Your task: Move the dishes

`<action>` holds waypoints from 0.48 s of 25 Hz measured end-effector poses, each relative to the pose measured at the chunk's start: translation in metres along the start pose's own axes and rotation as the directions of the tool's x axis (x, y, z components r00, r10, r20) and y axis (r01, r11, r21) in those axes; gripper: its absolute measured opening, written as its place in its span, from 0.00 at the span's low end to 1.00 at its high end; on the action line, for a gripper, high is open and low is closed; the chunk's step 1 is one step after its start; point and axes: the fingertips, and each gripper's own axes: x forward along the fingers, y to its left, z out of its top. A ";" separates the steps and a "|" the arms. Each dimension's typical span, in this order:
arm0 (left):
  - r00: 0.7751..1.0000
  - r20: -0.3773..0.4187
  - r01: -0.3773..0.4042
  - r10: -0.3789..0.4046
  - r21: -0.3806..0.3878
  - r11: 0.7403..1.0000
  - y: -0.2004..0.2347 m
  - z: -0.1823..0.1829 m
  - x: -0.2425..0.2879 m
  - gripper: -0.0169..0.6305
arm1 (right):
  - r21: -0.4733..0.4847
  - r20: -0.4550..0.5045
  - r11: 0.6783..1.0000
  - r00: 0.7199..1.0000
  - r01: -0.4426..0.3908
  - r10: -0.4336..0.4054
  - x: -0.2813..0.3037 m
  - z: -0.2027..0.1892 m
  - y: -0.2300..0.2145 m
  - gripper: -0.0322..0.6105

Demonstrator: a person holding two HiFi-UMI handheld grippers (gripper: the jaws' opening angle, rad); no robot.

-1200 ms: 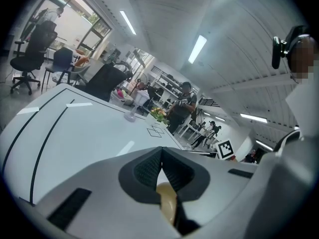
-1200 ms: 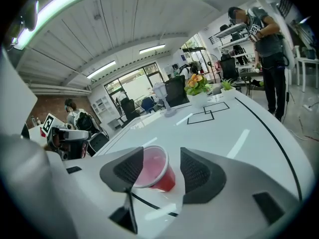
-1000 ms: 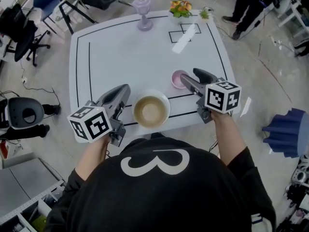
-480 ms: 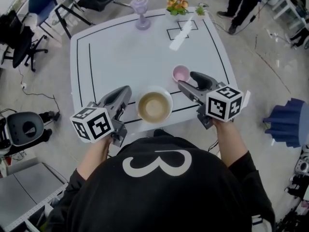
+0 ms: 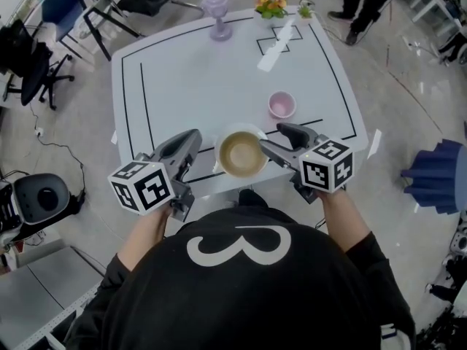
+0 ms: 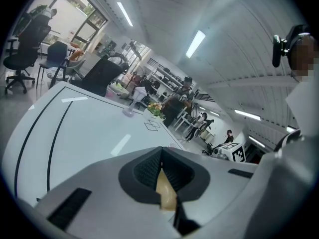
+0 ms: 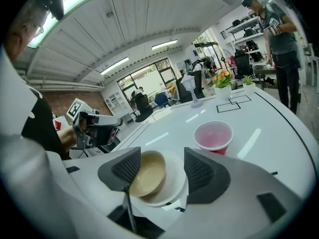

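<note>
The right gripper has swung left, away from the pink cup, to the right rim of the white plate carrying the tan bowl at the table's near edge, so a grab looks close. Its jaws stand wide, just easing inward, framing the dishes without pinching them; the left gripper waits clenched and empty

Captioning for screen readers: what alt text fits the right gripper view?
The right gripper's open jaws, just closing slightly, frame a tan bowl on a white plate. A pink cup stands beyond on the table; the left gripper shows at left.
</note>
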 end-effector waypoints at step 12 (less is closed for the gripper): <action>1.000 0.008 0.010 -0.010 -0.006 1.000 0.003 -0.008 -0.015 0.03 | 0.078 -0.100 0.996 0.995 0.034 -0.026 0.032 -0.047 0.002 0.43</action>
